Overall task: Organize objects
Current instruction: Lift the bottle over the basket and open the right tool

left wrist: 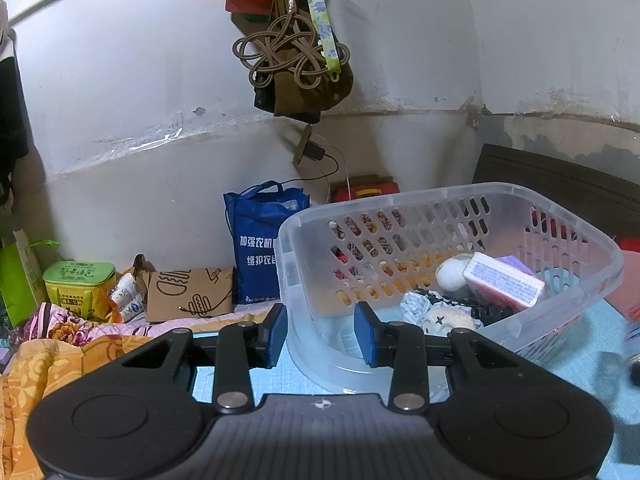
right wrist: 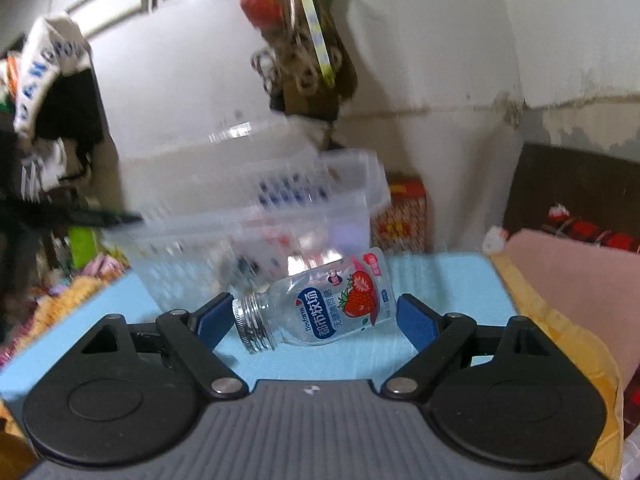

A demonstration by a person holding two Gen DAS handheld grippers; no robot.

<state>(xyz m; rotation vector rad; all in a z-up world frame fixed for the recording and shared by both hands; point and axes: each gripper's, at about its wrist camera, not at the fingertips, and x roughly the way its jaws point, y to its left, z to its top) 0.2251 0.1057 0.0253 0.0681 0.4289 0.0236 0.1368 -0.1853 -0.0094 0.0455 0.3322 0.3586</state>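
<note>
A clear plastic basket (left wrist: 520,204) stands on the light blue mat (left wrist: 224,384); it holds a pink box (left wrist: 504,286), a white ball (left wrist: 450,274) and other small items. My left gripper (left wrist: 320,334) is open and empty, its blue pads either side of the basket's near left corner. In the right wrist view an empty clear bottle with a strawberry label (right wrist: 320,316) lies on its side on the mat, mouth to the left. My right gripper (right wrist: 316,322) is open with the bottle between its fingers. The basket (right wrist: 256,216) is blurred behind it.
A blue tote bag (left wrist: 256,248), a brown paper bag (left wrist: 188,294) and a green tin (left wrist: 78,288) sit against the wall at left. Flowered bedding (left wrist: 52,344) lies left of the mat. A pink cushion (right wrist: 576,280) lies right. Bags hang on the wall above.
</note>
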